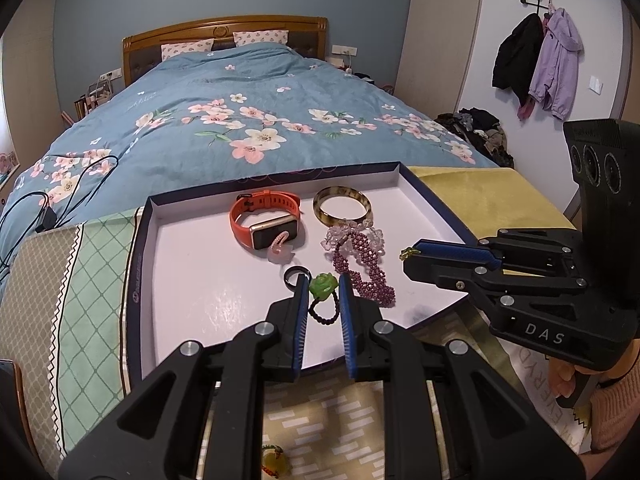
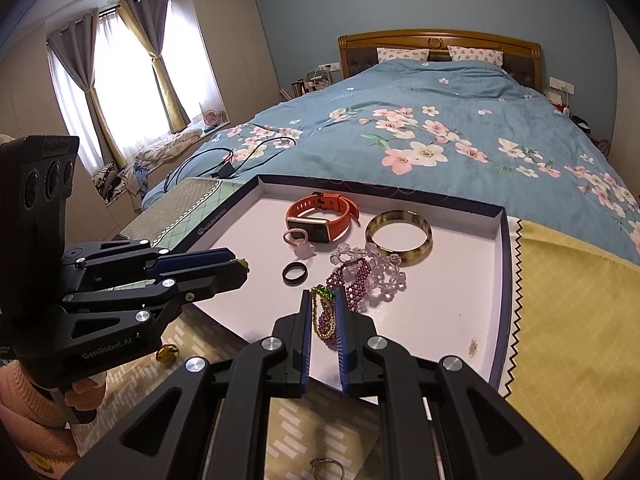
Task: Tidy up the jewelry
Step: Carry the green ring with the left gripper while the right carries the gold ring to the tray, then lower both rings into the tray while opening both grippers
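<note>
Nearest, the left gripper [image 1: 323,292] is closed around a green rose ring [image 1: 322,285] on a dark beaded band, above the near edge of the white tray [image 1: 192,280]. The right gripper [image 2: 325,309] pinches a gold-and-purple bead necklace [image 2: 323,316]. Farther in the tray lie a black ring [image 2: 295,272], purple bracelet [image 2: 356,280], orange watch [image 2: 320,216] and amber bangle [image 2: 399,232].

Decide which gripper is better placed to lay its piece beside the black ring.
Left, probably. The left gripper holds the green rose ring right by the black ring; the right gripper grips a bead strand nearer the purple beads.
</note>
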`<state>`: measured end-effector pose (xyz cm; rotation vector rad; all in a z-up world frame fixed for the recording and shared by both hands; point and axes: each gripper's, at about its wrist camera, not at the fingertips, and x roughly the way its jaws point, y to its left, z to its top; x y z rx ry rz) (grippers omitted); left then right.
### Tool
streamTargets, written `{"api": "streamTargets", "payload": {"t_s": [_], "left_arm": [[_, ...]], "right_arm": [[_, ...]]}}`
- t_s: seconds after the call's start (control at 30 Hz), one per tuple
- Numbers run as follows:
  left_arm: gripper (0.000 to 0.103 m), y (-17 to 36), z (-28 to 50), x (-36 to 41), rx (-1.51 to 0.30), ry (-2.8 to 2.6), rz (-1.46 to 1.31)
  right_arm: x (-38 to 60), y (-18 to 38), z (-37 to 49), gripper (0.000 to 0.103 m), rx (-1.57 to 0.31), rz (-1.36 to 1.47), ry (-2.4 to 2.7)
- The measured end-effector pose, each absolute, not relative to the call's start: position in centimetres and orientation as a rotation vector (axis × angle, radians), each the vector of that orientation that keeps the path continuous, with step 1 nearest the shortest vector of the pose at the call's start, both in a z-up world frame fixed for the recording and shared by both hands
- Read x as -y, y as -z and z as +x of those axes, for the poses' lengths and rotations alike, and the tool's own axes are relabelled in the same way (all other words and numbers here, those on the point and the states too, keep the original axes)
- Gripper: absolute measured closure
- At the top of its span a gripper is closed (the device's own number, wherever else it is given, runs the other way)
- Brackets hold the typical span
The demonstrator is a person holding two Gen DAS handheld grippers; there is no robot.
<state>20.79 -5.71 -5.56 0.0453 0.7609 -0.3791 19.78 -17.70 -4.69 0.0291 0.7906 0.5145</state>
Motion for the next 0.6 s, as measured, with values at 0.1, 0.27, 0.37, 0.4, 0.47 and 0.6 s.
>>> {"api": "streamTargets", "payload": {"t_s": [0.1, 0.27, 0.37, 0.4, 0.47, 0.6], "left_arm": [[0.087, 5.9, 21.1, 5.8, -0.770, 0.376, 0.046], [0.087, 6.3, 21.6, 6.0, -0.780, 0.369, 0.044], [0.087, 6.4, 21.8, 6.0, -0.785, 0.368, 0.042], [0.087, 6.4, 21.8, 6.1, -0.785, 0.368, 0.041], [0.087, 6.5, 21.9, 6.1, -0.785, 0.367, 0.041], [0.087, 6.8, 22.1, 6.1, -0.792, 0.363, 0.039]], "right_arm": [[17.6, 5.1, 20.1, 0.094, -0.802, 0.029, -0.514], [17.5, 5.3, 20.3, 0.094, -0.813, 0.026, -0.512], [17.4, 5.3, 20.4, 0.094, -0.814, 0.025, -0.512], [17.4, 5.4, 20.5, 0.094, -0.816, 0.025, -0.511], [17.4, 5.4, 20.5, 0.093, -0.817, 0.024, -0.509], [17.3, 5.5, 20.7, 0.094, -0.819, 0.023, -0.509]]}}
